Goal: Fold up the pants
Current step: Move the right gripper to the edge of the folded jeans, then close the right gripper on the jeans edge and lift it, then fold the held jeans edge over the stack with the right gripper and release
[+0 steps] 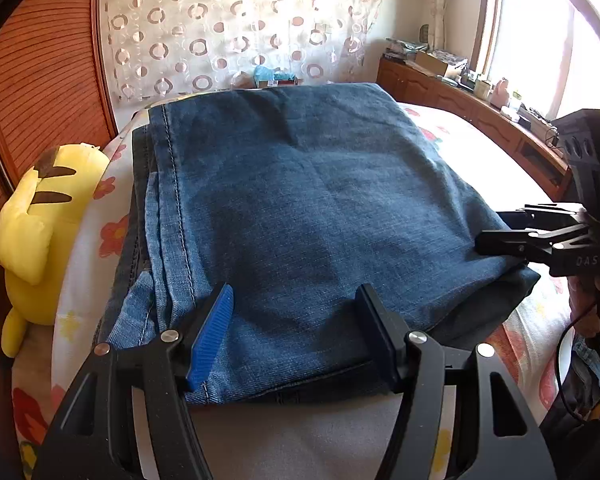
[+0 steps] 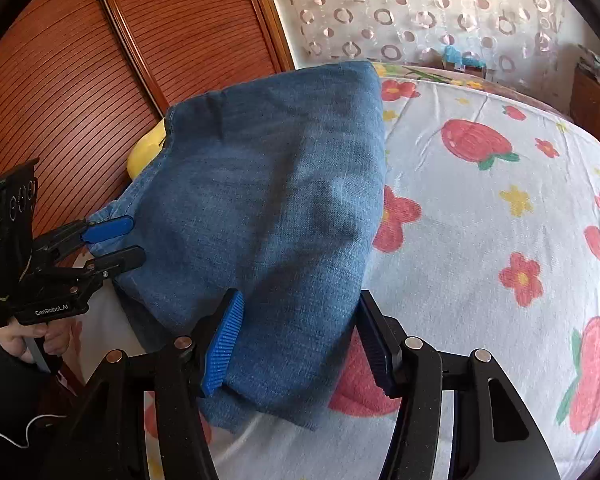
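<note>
Underneath, floral bedsheet (image 2: 480, 216), wooden headboard (image 2: 80, 80)

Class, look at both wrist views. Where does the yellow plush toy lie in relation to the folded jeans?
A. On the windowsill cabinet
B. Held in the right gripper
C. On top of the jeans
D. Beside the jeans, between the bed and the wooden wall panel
D: the yellow plush toy lies off the jeans' seam side, wedged between the floral bed sheet and the wooden wall panel.

Folded jeans (image 2: 268, 216) on floral bed sheet (image 2: 480, 240), right claw (image 2: 300, 340) spread wide around near corner, left claw (image 2: 118, 242) parted at far edge.
</note>
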The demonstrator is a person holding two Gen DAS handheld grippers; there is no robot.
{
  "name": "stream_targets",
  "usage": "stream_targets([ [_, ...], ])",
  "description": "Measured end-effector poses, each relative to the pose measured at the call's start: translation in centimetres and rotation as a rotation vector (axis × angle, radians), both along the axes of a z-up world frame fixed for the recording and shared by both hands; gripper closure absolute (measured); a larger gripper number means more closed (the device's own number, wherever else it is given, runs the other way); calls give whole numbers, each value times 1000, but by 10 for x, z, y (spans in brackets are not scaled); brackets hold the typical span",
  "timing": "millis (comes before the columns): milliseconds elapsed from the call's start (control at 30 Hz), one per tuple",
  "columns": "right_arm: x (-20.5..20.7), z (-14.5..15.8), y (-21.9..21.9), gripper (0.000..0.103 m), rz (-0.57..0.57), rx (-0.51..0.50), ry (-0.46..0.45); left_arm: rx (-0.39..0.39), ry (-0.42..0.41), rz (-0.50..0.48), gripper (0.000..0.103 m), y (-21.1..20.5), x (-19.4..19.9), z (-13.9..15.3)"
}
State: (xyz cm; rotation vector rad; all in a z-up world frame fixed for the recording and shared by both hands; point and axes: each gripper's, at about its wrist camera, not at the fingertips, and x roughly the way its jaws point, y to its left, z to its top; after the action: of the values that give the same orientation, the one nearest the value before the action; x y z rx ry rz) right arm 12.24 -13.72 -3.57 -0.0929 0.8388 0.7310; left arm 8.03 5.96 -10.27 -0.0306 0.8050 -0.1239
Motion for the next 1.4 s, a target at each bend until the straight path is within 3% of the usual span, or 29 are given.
stream_targets([
  [367,-10,-3,-4,44,-17,5,-40,6,6,10,38,1,2,0],
  [467,-12,-1,-3,57,-10,13,-30,7,2,9,37,1,2,0],
  [533,-13,2,-4,73,-3,24,-34,6,-5,7,37,1,1,-1],
  [633,-16,15,-6,81,11,59,-55,8,-11,6,37,2,0,-2],
  [967,-28,28,-3,83,29,38,-102,-52,-29,-7,37,-7,-11,13],
  [1233,-36,45,-4,85,62,89,-131,-5,-16,-6,37,-10,-14,1],
  [1400,-41,61,5,86,97,108,-169,-29,-64,48,37,12,-26,29],
])
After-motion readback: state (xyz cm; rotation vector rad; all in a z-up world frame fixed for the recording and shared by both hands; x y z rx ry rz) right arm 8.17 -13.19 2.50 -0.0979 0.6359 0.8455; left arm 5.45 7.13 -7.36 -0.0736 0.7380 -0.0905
